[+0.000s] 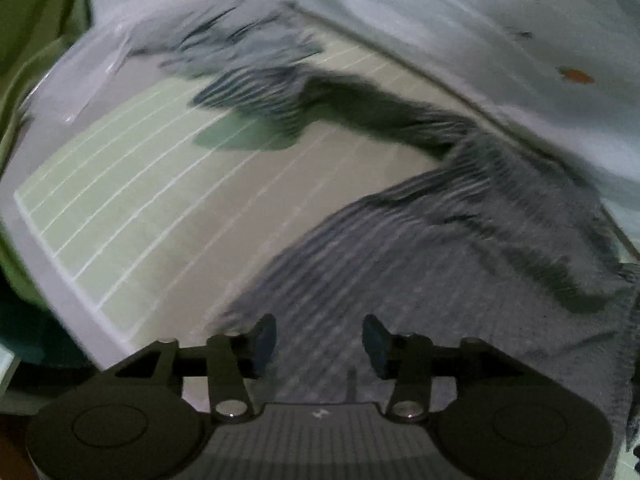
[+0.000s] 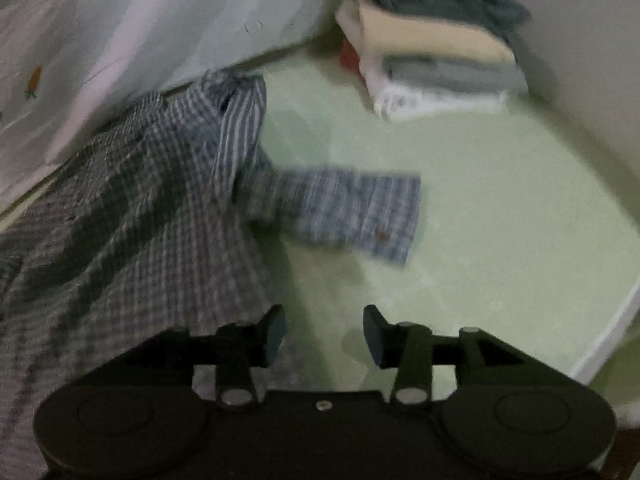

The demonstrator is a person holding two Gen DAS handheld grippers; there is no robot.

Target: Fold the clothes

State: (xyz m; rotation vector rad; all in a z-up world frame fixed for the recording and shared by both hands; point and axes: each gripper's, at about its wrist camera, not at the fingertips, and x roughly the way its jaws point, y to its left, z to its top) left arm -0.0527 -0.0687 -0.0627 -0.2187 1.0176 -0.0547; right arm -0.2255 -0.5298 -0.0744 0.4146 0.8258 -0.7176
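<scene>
Your left wrist view smears the checked shirt (image 1: 400,280) with motion blur, so its weave reads only as streaks; its far sleeve (image 1: 256,92) blurs into a dark mass, and the frame's right edge cuts the cloth off. The left gripper (image 1: 319,342) body hides the fabric beneath it. In your right wrist view, the shirt runs off the left edge, and the right gripper (image 2: 325,336) covers its hem. The folded stack (image 2: 432,60) is too blurred to count layers, its top item cut by the frame's upper edge.
</scene>
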